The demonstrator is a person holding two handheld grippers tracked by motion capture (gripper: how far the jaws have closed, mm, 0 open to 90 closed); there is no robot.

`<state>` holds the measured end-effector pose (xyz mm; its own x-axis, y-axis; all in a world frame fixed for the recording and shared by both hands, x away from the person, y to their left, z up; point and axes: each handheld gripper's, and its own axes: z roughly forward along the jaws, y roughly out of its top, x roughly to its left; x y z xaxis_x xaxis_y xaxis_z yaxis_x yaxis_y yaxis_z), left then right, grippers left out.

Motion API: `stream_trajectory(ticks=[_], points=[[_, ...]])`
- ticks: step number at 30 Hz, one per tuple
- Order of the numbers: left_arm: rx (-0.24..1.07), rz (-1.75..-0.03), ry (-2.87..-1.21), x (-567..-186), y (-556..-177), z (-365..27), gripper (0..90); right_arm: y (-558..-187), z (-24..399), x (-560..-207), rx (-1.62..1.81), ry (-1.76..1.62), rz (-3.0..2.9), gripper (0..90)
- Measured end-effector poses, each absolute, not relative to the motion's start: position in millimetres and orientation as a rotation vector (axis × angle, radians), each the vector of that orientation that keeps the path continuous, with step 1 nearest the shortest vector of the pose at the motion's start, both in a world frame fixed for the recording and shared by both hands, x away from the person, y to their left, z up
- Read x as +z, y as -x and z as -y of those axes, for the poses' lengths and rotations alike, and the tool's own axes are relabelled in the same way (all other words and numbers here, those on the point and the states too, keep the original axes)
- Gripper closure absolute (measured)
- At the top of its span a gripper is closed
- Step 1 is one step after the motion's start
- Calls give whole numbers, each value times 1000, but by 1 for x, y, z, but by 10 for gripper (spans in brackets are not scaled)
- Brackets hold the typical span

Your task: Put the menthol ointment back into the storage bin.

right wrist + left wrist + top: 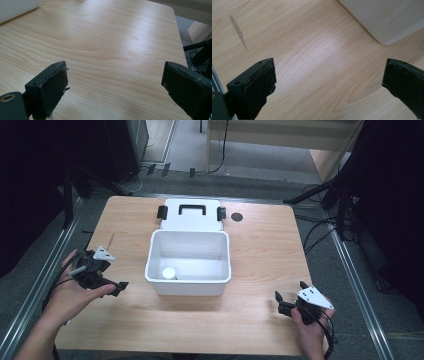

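Light wooden table (260,250), rounded corners, set on a grey floor between metal rails; dark stands and cables are seen at the far side.

White plastic box (188,262): placed at the table's middle, lid off. Small white round object (169,273): seen inside the box, at its near left corner; its nature cannot be told.

White lid (192,215): laid flat just behind the box, touching its far rim, with a black handle and two black clips.

Small dark disc (237,217): set in the table top, right of the lid.

Left gripper (329,82): held in the left hand (70,295) near the box's left side, jaws spread wide, nothing between them.

Right gripper (115,90): held in the right hand (312,327) at the table's near right, well apart from the box, jaws spread wide over bare wood.
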<state>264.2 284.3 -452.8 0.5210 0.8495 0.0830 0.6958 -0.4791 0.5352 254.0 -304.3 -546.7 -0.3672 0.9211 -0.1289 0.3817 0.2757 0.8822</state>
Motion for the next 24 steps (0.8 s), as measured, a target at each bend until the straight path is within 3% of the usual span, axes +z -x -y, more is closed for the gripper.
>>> stream_trajectory(ticks=[13, 18, 24], points=[[664, -1256, -2078, -498, -231, -312, 0, -254, 304, -547, 1037, -1170, -1890, 69], [739, -1269, -1875, -522, -211, -331, 0, -255, 304, -547, 1035, -1174, -1890, 69], [764, -1298, -1793, -538, -200, -344, 0, -255, 304, -547, 1032, -1173, -1891, 69]])
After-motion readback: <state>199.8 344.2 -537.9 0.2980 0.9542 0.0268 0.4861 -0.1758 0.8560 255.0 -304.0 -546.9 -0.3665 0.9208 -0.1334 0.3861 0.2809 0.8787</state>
